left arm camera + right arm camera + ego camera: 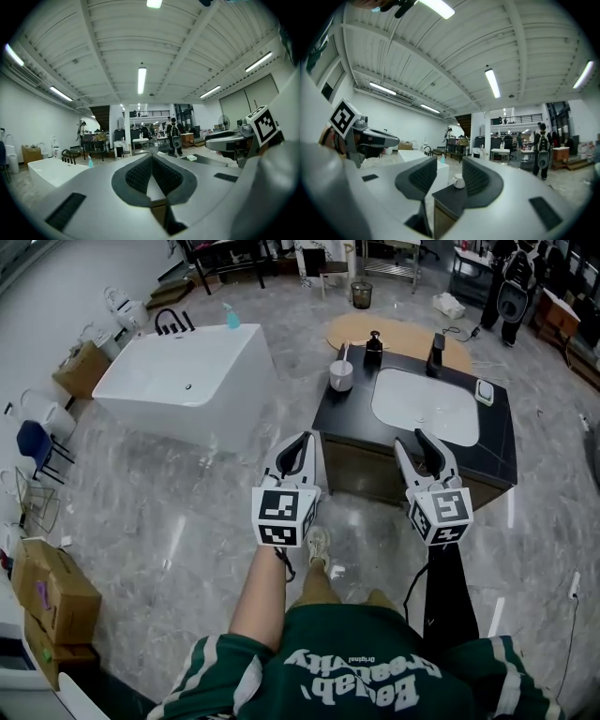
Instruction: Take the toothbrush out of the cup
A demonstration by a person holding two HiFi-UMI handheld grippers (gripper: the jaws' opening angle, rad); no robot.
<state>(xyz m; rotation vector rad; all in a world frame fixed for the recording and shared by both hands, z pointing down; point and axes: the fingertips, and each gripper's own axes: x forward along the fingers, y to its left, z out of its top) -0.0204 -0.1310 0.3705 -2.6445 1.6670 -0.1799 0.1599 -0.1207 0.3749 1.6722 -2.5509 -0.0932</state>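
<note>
The toothbrush [344, 353] is standing upright in the white cup [340, 378], its handle poking up above the rim. The cup is sitting at the far left corner of the black counter [347, 418], just left of the white basin [427, 407]. Neither gripper is touching cup or brush; both are hanging well short of them. A black pump bottle [373, 349] is standing near the cup along the counter's far edge, and a second dark bottle [436, 353] is standing farther to the right. The right gripper [412, 439] is hovering over the near edge of the counter with its jaws spread apart and nothing held between them. In the right gripper view the cup [460, 182] is showing far off through that gap. The left gripper [301, 441] is hanging just off the counter's near left corner, its jaw tips pressed together and gripping nothing. A white bathtub [183, 381] is standing well to the left on the grey marble floor [187, 521].
</note>
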